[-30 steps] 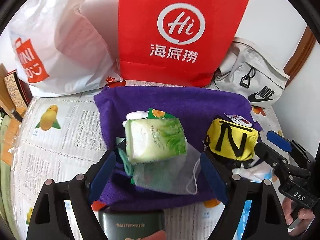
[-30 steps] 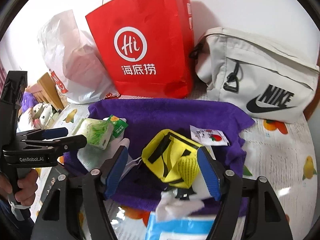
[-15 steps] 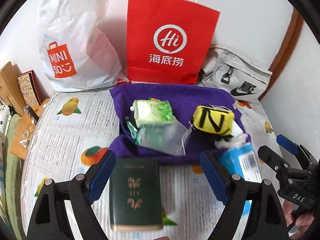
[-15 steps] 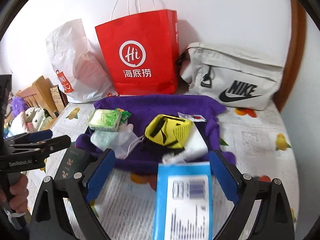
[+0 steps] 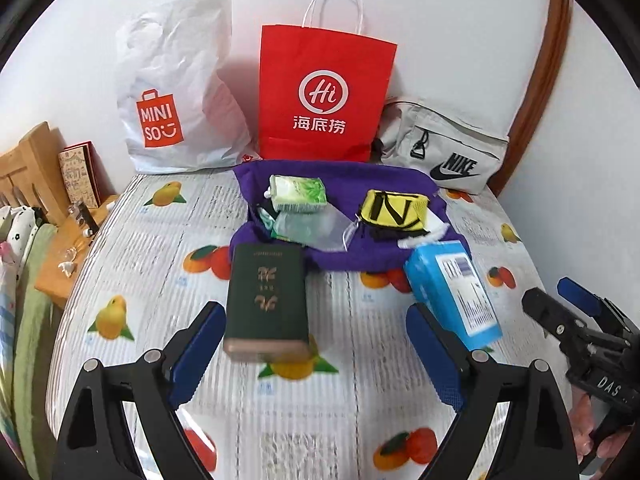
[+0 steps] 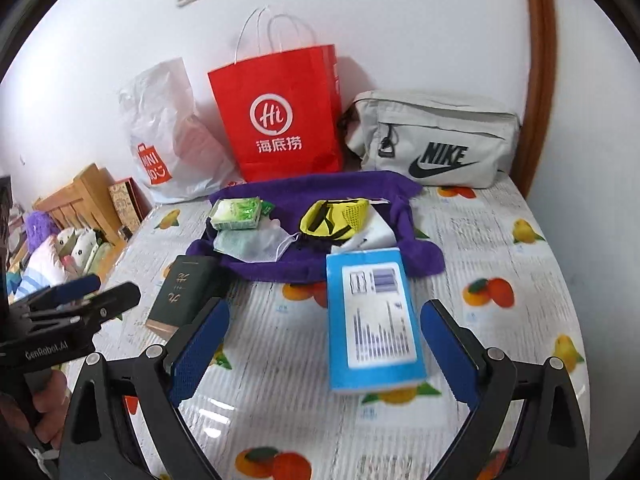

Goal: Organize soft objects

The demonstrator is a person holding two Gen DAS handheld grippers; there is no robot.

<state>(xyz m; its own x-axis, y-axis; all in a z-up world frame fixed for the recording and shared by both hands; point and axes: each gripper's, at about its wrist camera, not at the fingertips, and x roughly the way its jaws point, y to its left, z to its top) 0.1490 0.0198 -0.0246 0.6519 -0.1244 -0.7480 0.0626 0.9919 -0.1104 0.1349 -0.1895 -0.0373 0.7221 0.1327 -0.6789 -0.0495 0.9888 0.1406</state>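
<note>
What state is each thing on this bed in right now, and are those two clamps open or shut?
Left gripper: open, nothing between its fingers.
Right gripper: open, empty.
Green book: lying flat, closed.
Blue pack: lying flat, label up.
Purple cloth: spread out, rumpled.
Green tissue pack: resting on the cloth.
Yellow pouch: on the cloth.
Face mask: crumpled.
Red paper bag: upright.
Grey waist bag: zipped shut.

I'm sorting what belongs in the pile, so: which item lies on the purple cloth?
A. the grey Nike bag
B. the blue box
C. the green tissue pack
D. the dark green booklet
C: the green tissue pack rests on the purple cloth, beside a face mask and a yellow pouch.
</note>
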